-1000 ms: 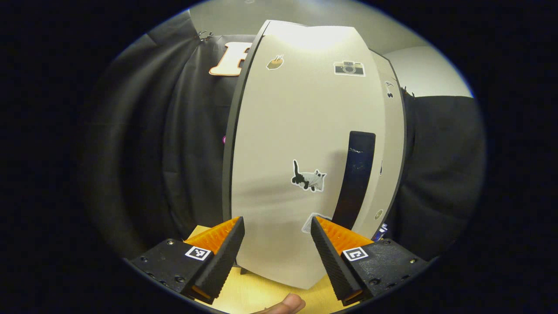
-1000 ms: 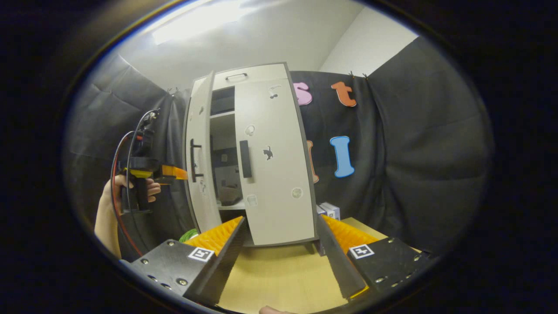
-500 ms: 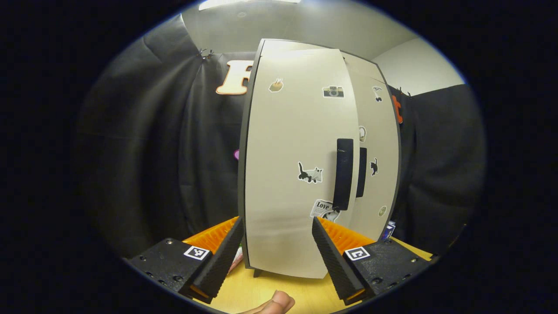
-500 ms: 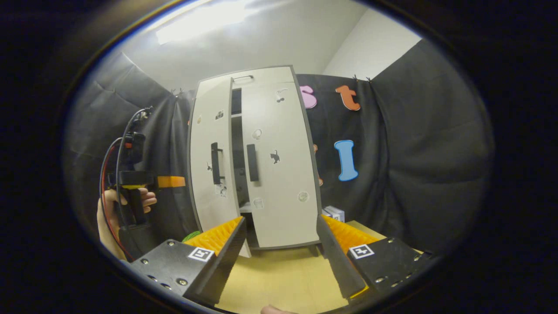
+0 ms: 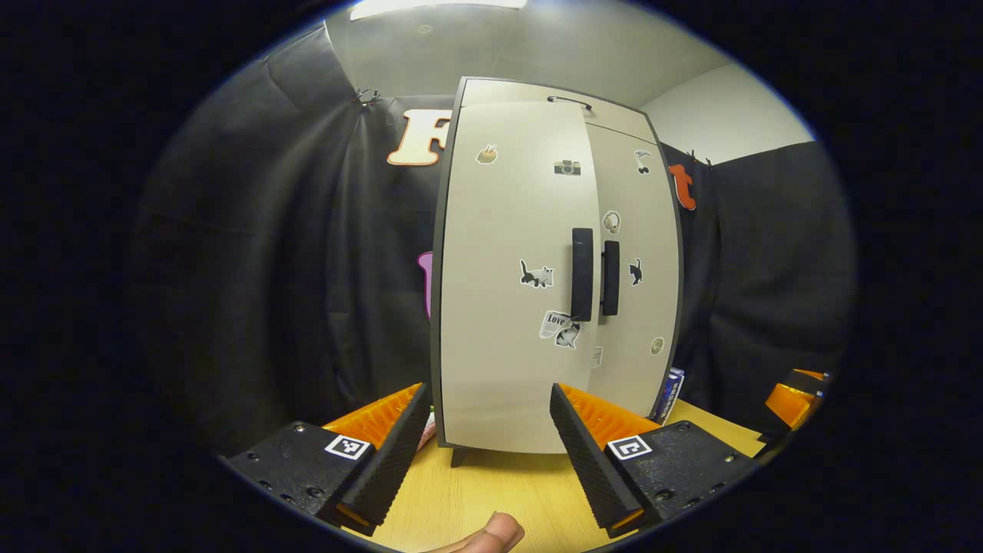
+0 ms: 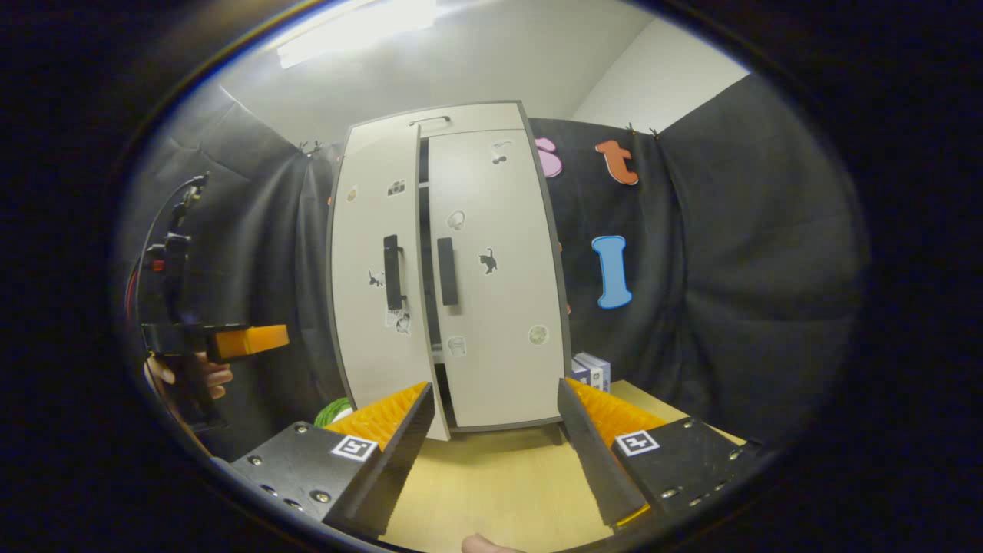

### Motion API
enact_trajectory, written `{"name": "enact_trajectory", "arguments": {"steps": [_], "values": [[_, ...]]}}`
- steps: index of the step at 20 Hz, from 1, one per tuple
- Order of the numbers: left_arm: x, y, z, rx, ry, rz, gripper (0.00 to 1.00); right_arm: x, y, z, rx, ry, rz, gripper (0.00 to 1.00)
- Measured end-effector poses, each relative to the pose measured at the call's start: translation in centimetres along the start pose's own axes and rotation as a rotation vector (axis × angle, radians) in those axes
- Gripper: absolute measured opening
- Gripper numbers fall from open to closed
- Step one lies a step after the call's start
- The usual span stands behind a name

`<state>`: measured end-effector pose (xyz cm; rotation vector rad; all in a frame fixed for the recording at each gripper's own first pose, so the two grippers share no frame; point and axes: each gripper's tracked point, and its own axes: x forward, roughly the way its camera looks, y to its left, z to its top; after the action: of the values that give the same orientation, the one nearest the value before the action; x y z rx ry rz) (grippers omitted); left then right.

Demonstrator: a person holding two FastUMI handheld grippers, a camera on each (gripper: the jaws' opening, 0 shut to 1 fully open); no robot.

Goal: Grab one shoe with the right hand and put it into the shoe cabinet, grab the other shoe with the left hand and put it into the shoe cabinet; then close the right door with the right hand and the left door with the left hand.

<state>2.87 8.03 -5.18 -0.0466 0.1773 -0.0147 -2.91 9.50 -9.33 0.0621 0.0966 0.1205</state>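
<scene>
Nearly done: judging by both views, the shoes are stowed and only the last of the left door's swing remains.

Left gripper view, progress: left gripper hangs in front of the cabinet, clear of it, jaws wide and empty. Left door looks almost flush with the right door; their two handles stand side by side. No shoe on the table; I judge both are behind the doors, though I cannot see them.

Left gripper view, materials: doors are smooth, matt, pale panels with a dark edge, dotted with small stickers, among them a cat and a camera. Handles are dark, upright, slim bars. Cabinet stands on short dark feet on a light wood-grain top. My fingers are ribbed wedges.

Right gripper view, progress: right gripper is held back from the cabinet, jaws wide, nothing between them. Right door sits closed. Left door stands slightly ajar, a dark slit running between the two. Left gripper is off to the side in a hand, apart from the door.

Right gripper view, materials: a small box sits beside the cabinet's foot, something green at the other side; black cloth hangs in soft folds behind.

Left to do: press the left door home.
</scene>
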Motion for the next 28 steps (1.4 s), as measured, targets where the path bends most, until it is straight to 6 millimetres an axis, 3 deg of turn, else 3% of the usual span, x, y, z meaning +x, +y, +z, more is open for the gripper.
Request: {"name": "enact_trajectory", "arguments": {"steps": [4, 7, 9, 12, 15, 17, 23, 26, 27, 28], "values": [[-2.1, -0.6, -0.8, -0.05, -0.019, -0.009, 0.97, 0.1, 0.5, 0.5, 0.007, -0.01, 0.015, 0.97], [-3.3, -2.6, -1.7, -0.01, -0.012, -0.055, 0.96, 0.0, 0.4, 0.9, 0.003, -0.022, 0.019, 0.93], [-4.0, -3.4, -1.7, 0.004, -0.021, -0.076, 0.96, 0.0, 0.5, 1.0, 0.002, -0.027, 0.02, 0.97], [-4.5, -4.9, -1.8, -0.01, -0.026, -0.101, 0.96, 0.1, 0.5, 1.4, 0.019, -0.036, 0.022, 0.93], [-4.9, -5.2, -2.6, -0.034, -0.015, -0.078, 0.97, -0.1, -0.9, 1.8, 0.031, -0.04, 0.001, 0.93], [-5.2, -5.7, -3.3, -0.02, -0.002, -0.082, 0.96, 0.0, -0.5, 2.1, 0.06, -0.057, 0.025, 0.94], [-5.3, -4.4, -3.1, -0.026, -0.017, -0.028, 0.97, -0.7, -0.4, 2.2, 0.055, -0.078, 0.036, 0.97], [-5.4, -4.8, -3.6, -0.023, -0.002, -0.042, 0.97, -1.1, -0.1, 3.3, 0.067, -0.122, 0.034, 0.97], [-5.5, -4.5, -3.5, -0.02, -0.007, -0.039, 0.97, -1.3, 0.0, 3.6, 0.063, -0.133, 0.033, 0.93], [-5.5, -4.3, -3.3, -0.015, -0.011, -0.027, 0.96, -1.5, 0.1, 3.6, 0.057, -0.139, 0.034, 0.96]]}}
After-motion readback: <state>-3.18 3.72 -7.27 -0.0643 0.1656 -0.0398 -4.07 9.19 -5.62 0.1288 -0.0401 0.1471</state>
